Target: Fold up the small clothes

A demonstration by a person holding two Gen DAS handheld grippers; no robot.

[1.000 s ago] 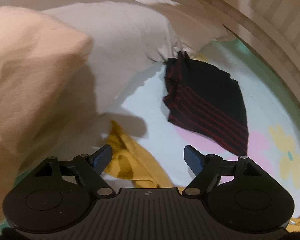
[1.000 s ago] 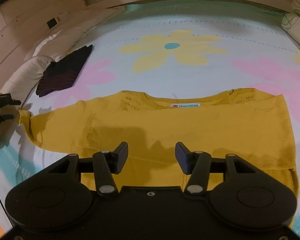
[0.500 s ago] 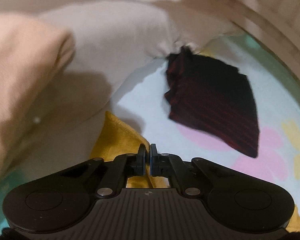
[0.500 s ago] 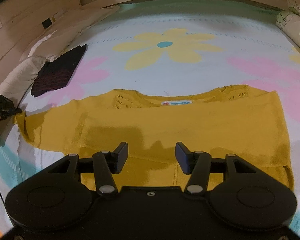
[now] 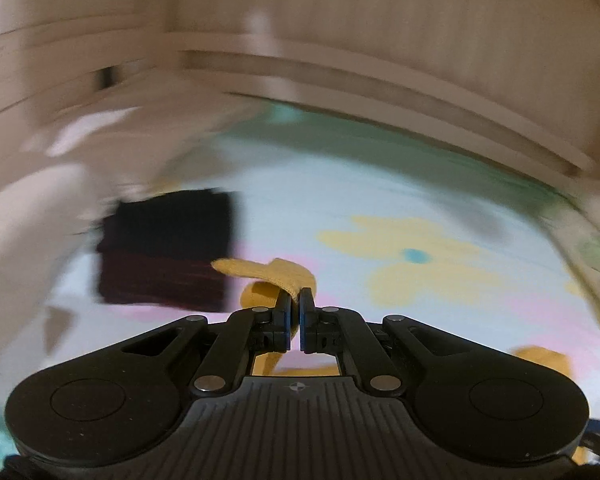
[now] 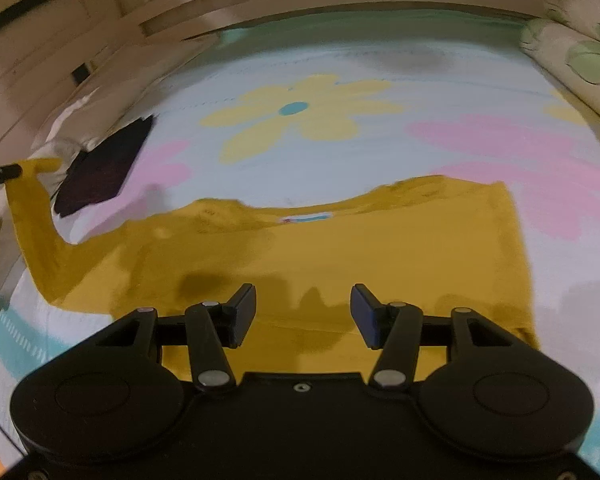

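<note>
Left gripper (image 5: pixel 295 300) pinched the yellow top's (image 6: pixel 320 256) sleeve (image 6: pixel 28 216) clear of the bed; right gripper (image 6: pixel 303 314), spread, hovered over the body; the sleeve was best laid flat across it.

Right gripper (image 6: pixel 303 312): fingers (image 6: pixel 244 310) spread wide, nothing between them, poised over the lower body of the yellow sweater (image 6: pixel 340 256). Sweater lies flat on the flowered bed sheet (image 6: pixel 380 80), neck label facing away from the gripper. Sweater's left sleeve (image 6: pixel 32 216) is raised off the sheet, its cuff pinched by the left gripper (image 6: pixel 10 171) at the frame's left edge. Folded dark garment (image 6: pixel 104 168) lies just beyond that sleeve, apart from the sweater's body. Floral pillow (image 6: pixel 580 52) sits far right of the sweater. View slightly blurred.
</note>
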